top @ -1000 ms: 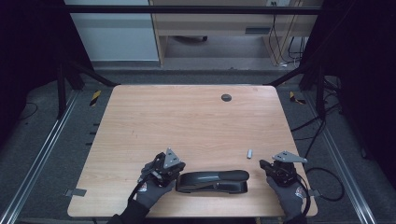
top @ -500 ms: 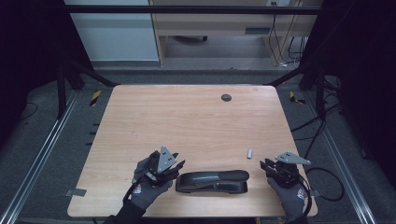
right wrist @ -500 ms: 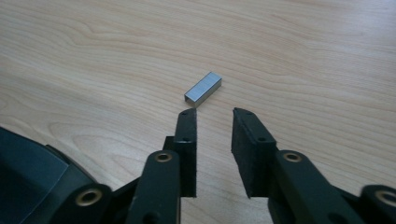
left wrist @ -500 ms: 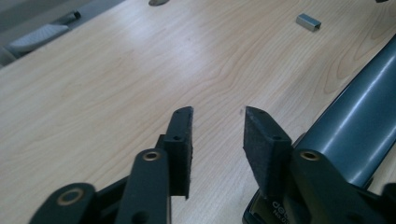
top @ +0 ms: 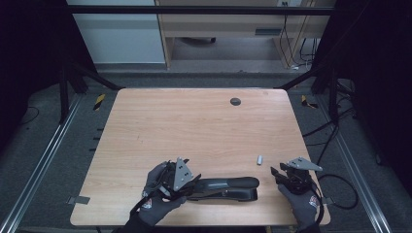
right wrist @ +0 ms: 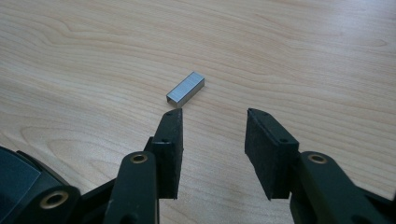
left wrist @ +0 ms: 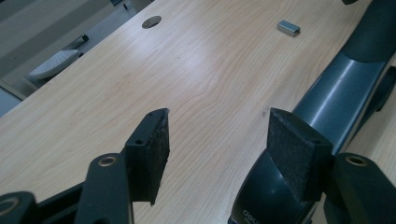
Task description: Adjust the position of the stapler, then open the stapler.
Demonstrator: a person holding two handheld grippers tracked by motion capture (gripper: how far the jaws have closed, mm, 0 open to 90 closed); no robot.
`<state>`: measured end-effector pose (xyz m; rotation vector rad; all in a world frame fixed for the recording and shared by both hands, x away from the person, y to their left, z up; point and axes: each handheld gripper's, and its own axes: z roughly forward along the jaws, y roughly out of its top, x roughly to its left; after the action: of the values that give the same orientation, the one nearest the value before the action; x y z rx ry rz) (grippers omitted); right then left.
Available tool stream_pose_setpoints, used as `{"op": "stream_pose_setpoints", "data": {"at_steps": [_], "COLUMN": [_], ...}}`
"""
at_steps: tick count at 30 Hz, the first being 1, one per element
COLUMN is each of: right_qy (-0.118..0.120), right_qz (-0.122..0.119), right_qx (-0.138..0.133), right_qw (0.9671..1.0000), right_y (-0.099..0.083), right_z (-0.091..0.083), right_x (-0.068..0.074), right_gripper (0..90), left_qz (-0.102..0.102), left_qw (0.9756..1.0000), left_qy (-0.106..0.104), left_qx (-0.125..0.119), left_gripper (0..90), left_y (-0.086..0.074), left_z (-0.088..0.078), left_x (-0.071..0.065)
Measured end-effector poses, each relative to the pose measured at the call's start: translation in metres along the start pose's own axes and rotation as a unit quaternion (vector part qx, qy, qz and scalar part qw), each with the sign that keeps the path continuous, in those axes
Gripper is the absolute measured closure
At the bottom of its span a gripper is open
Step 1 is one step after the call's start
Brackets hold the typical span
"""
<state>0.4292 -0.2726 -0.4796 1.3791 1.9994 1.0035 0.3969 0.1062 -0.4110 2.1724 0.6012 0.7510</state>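
A black stapler (top: 228, 188) lies flat near the table's (top: 194, 126) front edge, lengthwise along it. The left gripper (top: 189, 182) sits at the stapler's left end; its jaws have just been opening and now stand apart, one pad (left wrist: 292, 156) over the stapler's back, seemingly not pressing on it. The right gripper (top: 278, 175), near the front right corner, has also just opened wide, with nothing between its jaws. A staple strip (right wrist: 185, 88) lies just ahead of it.
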Motion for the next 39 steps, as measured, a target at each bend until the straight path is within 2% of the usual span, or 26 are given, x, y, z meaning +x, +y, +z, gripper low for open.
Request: {"op": "stream_pose_setpoints", "data": {"at_steps": [6, 19, 31, 33, 39], "right_qy": [-0.001, 0.0, 0.003, 0.006, 0.003], "right_qz": [0.0, 0.002, 0.001, 0.009, 0.004], "right_qx": [0.003, 0.002, 0.001, 0.002, 0.001], "right_qw": [1.0, 1.0, 1.0, 0.9999, 1.0], "right_y": [0.0, 0.001, 0.001, 0.002, 0.002], "right_z": [0.001, 0.0, -0.001, -0.002, -0.002], "right_x": [0.0, -0.001, -0.001, 0.0, -0.001], "right_gripper": [56.6, 57.1, 59.9, 60.2, 61.4], "left_qz": [0.027, 0.059, 0.096, 0.101, 0.118], "left_qw": [0.9996, 0.9982, 0.9953, 0.9948, 0.9928], "left_qy": [-0.001, -0.011, -0.016, -0.016, -0.016], "left_qx": [-0.001, -0.003, 0.005, 0.007, 0.017], "left_gripper": [35.7, 32.1, 30.3, 29.7, 27.9], "left_y": [0.009, 0.022, 0.027, 0.028, 0.03], "left_z": [-0.007, -0.017, -0.015, -0.014, -0.01], "left_x": [-0.011, -0.033, -0.057, -0.061, -0.073]}}
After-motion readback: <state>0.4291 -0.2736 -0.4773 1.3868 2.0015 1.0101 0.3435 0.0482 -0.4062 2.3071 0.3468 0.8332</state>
